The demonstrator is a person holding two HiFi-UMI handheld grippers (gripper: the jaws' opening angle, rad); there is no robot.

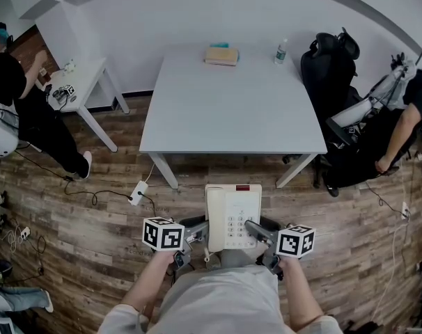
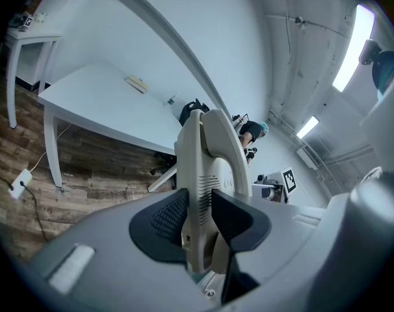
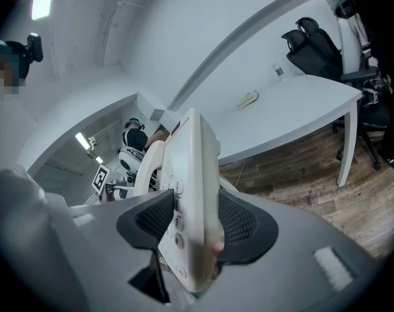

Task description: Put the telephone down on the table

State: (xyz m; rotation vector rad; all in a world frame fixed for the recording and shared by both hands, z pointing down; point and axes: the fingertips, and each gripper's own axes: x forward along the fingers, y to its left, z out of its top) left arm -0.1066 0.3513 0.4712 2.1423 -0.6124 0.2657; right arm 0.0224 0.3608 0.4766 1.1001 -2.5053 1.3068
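Note:
A cream desk telephone (image 1: 232,216) with its handset on the left and a keypad hangs in the air in front of the person's body, short of the grey table (image 1: 232,103). My left gripper (image 1: 199,236) is shut on the telephone's left edge (image 2: 198,194). My right gripper (image 1: 256,233) is shut on its right edge (image 3: 196,220). In both gripper views the black ribbed pads press both faces of the telephone body. The table stands ahead, beyond the telephone.
A book (image 1: 221,56) and a water bottle (image 1: 281,51) sit at the table's far edge. A black office chair (image 1: 327,68) stands right of it, a small white table (image 1: 77,82) to the left. People are at both sides. A power strip (image 1: 137,193) and cables lie on the wooden floor.

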